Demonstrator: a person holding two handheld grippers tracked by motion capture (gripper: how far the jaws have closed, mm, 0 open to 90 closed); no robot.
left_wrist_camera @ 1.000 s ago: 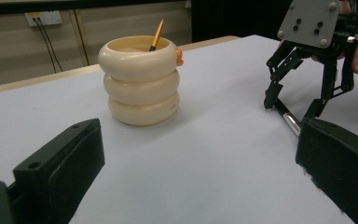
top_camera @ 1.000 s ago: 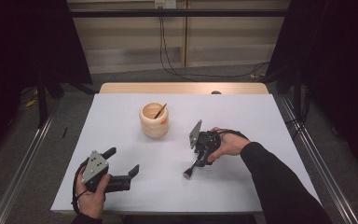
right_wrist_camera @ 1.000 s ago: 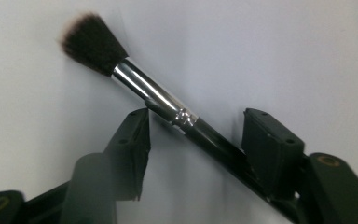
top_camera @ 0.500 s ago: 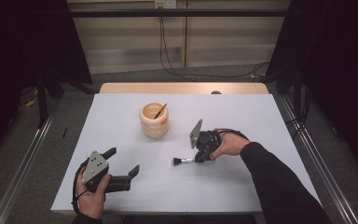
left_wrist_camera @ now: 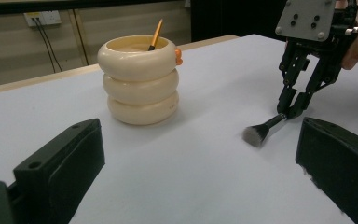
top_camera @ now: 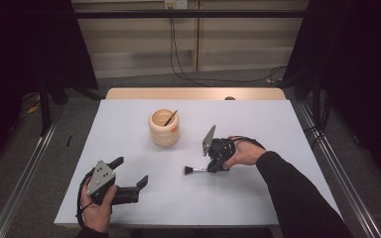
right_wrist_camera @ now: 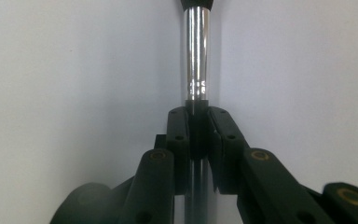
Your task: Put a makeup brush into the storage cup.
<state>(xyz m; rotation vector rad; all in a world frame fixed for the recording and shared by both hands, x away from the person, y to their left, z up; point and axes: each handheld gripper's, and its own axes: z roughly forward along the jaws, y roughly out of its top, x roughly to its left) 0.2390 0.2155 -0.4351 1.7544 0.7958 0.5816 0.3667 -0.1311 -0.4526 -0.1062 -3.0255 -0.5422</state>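
Grasp made, transfer pending: the right tongs point(left_wrist_camera: 292, 106) have just closed on the handle of the makeup brush point(top_camera: 194, 170) lying on the table point(top_camera: 258, 198), the ringed holder point(top_camera: 164, 128) well apart, left tongs point(top_camera: 129, 174) idle, jaws apart.

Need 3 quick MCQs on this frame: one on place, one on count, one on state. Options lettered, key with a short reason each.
1. Where is the brush?
A. in the cream holder
B. on the table, held by the right gripper
C. under the left gripper

2. How many stacked rings form the cream holder?
A. two
B. three
C. five

3. How stand the left gripper jaws?
A. open, nothing between them
B. shut on the brush
C. shut on a pencil

Key: 1 B, the right gripper clamps the brush's handle; 2 B, three rings show in the left gripper view; 3 A, its jaws stand apart over bare table.
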